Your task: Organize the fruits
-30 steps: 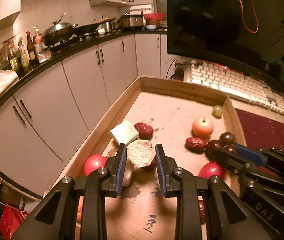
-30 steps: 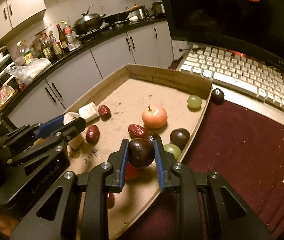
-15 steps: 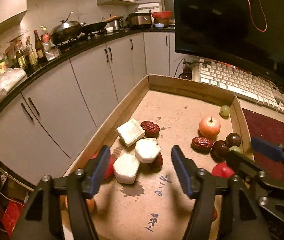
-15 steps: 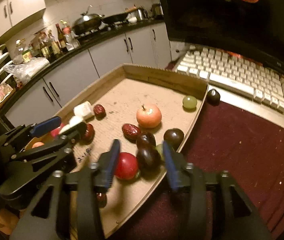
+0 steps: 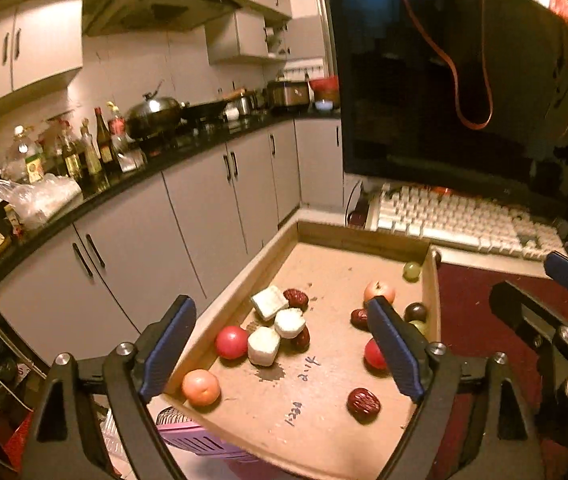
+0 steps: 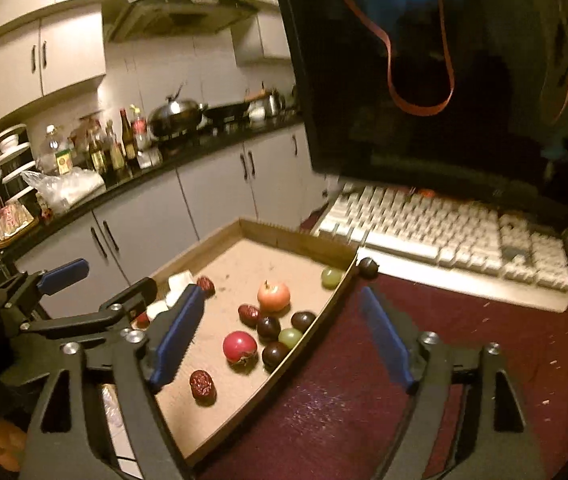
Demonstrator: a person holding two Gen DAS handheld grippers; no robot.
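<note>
A shallow cardboard tray (image 5: 324,236) holds the fruit. On its left side lie three white cut chunks (image 5: 263,345), a red round fruit (image 5: 231,342), an orange fruit (image 5: 200,388) and red dates (image 5: 296,298). On its right side lie a small apple (image 6: 273,296), dark plums (image 6: 275,353), green grapes (image 6: 290,336), a red fruit (image 6: 239,346) and a date (image 6: 203,386). My left gripper (image 5: 280,350) is open and empty, raised above the tray. My right gripper (image 6: 282,338) is open and empty above the tray's right edge.
A dark plum (image 6: 367,268) lies outside the tray beside the white keyboard (image 6: 444,232). A dark monitor (image 5: 464,80) stands behind. A dark red mat (image 6: 424,360) lies right of the tray. Kitchen cabinets (image 5: 144,248) and a cluttered counter run along the left.
Both grippers opened and pulled back up. The left let go of a white chunk onto the left pile. The right let go of a dark plum among the fruit at the tray's right edge.
</note>
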